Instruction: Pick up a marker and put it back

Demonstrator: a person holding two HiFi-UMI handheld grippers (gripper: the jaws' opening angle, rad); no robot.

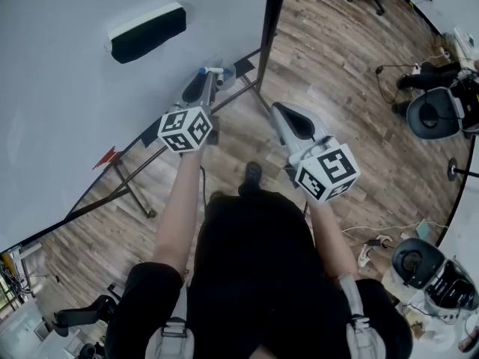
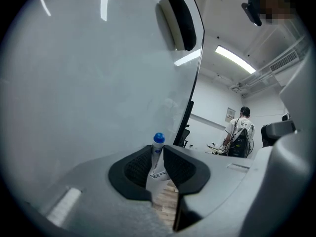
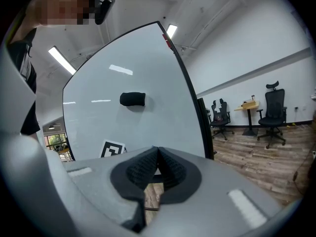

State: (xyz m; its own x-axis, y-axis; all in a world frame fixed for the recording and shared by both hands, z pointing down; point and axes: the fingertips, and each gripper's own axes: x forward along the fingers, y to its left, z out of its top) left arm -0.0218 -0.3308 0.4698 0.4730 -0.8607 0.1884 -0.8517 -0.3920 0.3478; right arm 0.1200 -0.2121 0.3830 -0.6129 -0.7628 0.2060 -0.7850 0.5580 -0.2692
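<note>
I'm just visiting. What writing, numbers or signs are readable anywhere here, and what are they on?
No text here can be read.
Label on the marker: printed lines, too small to read.
Wall notice: too small and blurred to read.
Patterned cubes: black-and-white square codes, not words or numbers.

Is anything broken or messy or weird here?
Nothing looks broken or spilled. The blue-capped marker is clamped between the jaws of the left gripper, its cap on, and the eraser sticks flat on the whiteboard.
</note>
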